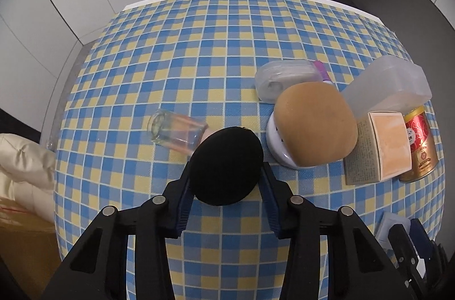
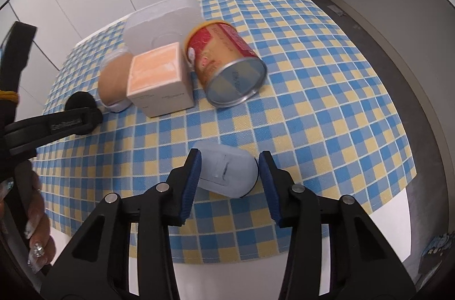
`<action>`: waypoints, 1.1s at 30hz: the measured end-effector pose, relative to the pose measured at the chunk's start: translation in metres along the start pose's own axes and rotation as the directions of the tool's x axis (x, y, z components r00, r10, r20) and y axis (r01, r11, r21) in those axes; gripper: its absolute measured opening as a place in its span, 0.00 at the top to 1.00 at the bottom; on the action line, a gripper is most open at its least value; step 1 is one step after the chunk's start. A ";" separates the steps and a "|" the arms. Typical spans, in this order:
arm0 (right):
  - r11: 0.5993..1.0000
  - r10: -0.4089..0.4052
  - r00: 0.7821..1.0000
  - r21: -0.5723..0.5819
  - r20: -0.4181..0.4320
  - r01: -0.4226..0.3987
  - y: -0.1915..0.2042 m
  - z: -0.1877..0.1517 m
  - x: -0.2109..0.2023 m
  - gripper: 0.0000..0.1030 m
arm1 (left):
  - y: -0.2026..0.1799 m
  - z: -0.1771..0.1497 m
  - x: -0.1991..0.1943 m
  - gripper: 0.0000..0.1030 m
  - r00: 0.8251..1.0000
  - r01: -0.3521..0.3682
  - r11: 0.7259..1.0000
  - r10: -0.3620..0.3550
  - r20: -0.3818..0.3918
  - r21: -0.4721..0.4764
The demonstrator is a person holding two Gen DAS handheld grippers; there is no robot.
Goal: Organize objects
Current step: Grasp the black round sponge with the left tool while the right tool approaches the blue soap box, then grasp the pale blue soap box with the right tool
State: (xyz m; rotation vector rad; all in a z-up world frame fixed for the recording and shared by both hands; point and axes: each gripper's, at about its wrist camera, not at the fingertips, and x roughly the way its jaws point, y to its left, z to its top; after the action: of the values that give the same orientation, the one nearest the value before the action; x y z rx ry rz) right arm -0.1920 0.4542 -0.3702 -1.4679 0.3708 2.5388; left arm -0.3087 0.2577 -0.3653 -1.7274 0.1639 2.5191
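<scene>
Left hand-held gripper (image 1: 226, 180) clamps black pad (image 1: 226, 165); right hand-held gripper (image 2: 229, 168) clamps pale case (image 2: 227, 172).

- A table (image 1: 176, 50) carries everything, covered by a blue, yellow and white checked cloth.
- A clear drinking glass (image 1: 177, 131) lies on its side at left.
- A brown-topped white container (image 1: 314, 125) sits at centre.
- Far of it, a clear plastic case (image 1: 287, 79) lies flat.
- A peach-faced carton (image 1: 379, 148) stands at right, touching a red and gold tin (image 2: 230, 67) on its side.
- A frosted plastic tub (image 1: 389, 85) lies far right.
</scene>
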 end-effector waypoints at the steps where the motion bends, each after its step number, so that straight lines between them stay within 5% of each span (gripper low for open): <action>1: 1.000 0.003 1.000 0.005 0.000 -0.003 -0.001 0.002 0.002 0.53 | 0.000 0.000 -0.002 0.58 1.000 -0.003 1.000 0.003 0.003 -0.002; 4: 1.000 0.001 1.000 0.010 -0.022 -0.001 -0.001 0.000 0.006 0.28 | 0.003 -0.003 -0.011 0.58 1.000 -0.008 1.000 0.008 0.011 -0.013; 5: 1.000 0.008 0.999 0.014 -0.031 -0.007 -0.002 -0.001 0.008 0.27 | 0.004 -0.004 -0.014 0.58 1.000 -0.006 1.000 0.007 0.009 -0.018; 10: 1.000 -0.011 1.000 -0.021 -0.024 0.010 0.006 -0.005 0.010 0.27 | 0.016 -0.019 -0.028 0.58 1.000 -0.002 0.999 0.002 -0.002 -0.038; 13: 0.998 -0.022 1.000 -0.051 -0.015 0.021 0.011 -0.005 0.010 0.40 | 0.026 -0.035 -0.033 0.58 1.000 0.000 0.998 -0.001 -0.023 -0.058; 23: 0.996 -0.023 1.000 -0.090 -0.004 0.022 0.019 -0.009 -0.005 0.40 | 0.048 -0.067 -0.042 0.58 0.998 -0.019 0.996 0.014 -0.056 -0.083; 33: 0.991 -0.022 1.000 -0.130 -0.004 0.021 0.033 0.008 -0.020 0.40 | 0.052 -0.056 -0.068 0.58 0.999 -0.033 0.996 0.031 -0.025 -0.077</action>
State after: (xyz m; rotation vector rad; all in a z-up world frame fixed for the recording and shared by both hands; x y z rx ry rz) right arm -0.1979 0.4247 -0.3447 -1.5149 0.1930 2.5859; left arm -0.2389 0.1984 -0.3202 -1.7972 0.0976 2.5610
